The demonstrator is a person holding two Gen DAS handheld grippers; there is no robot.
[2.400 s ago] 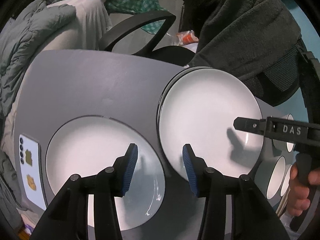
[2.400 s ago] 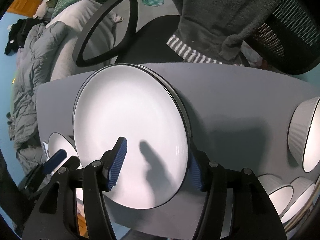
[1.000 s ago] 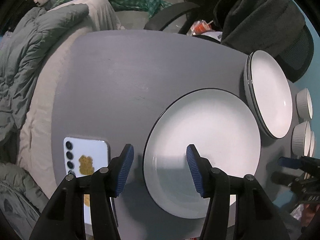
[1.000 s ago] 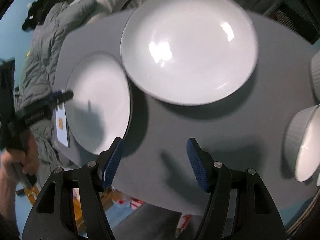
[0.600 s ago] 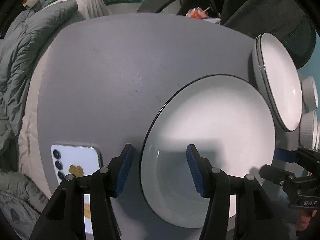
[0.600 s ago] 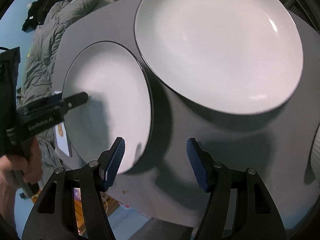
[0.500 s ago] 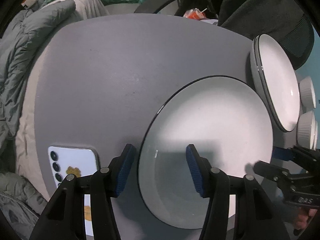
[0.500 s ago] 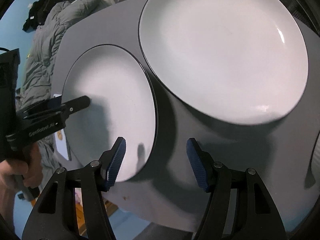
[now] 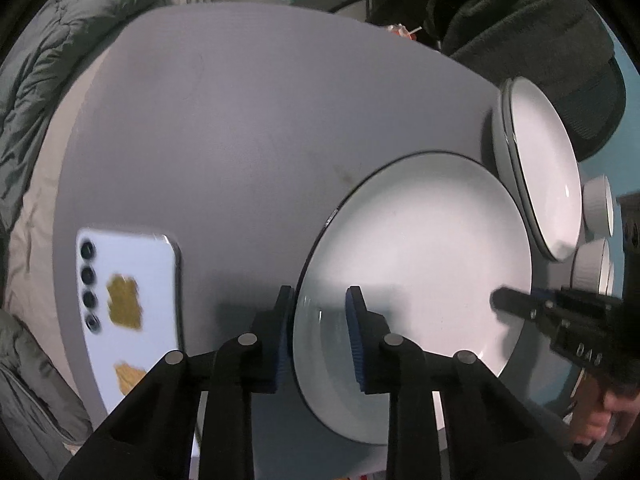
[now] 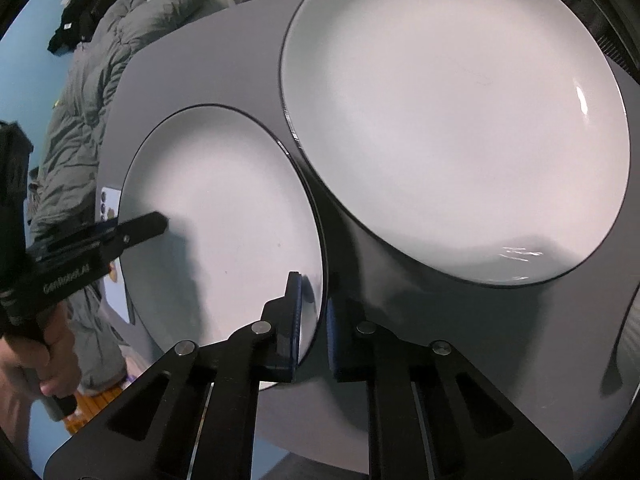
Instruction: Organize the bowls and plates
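Two grippers have hold of one white plate (image 9: 420, 264) from opposite sides. The left gripper (image 9: 320, 332) has just been closing, its blue pads straddling the plate's black-lined rim, one pad under the edge and one on the white face; whether they already press I cannot tell. The right gripper (image 10: 312, 316) has also just been closing and is clamped on the opposite rim of the same plate (image 10: 224, 220), which lies on the grey counter (image 9: 248, 120).

Just left of the left gripper a white phone (image 9: 128, 300) lies flat on the counter, camera side up. Across the plate from it, the right gripper shows as a black bar reaching onto the plate, with a hand (image 9: 600, 416) below it.

Beyond the right gripper, up and to its right, a stack of larger plates (image 10: 452, 120) sits close beside the held plate. Right of the left gripper, past that stack, small ribbed white bowls (image 9: 598, 208) stand near the counter's edge. Farther off are a grey quilt (image 9: 44, 64) and a dark blanket (image 9: 520, 28) on a chair.
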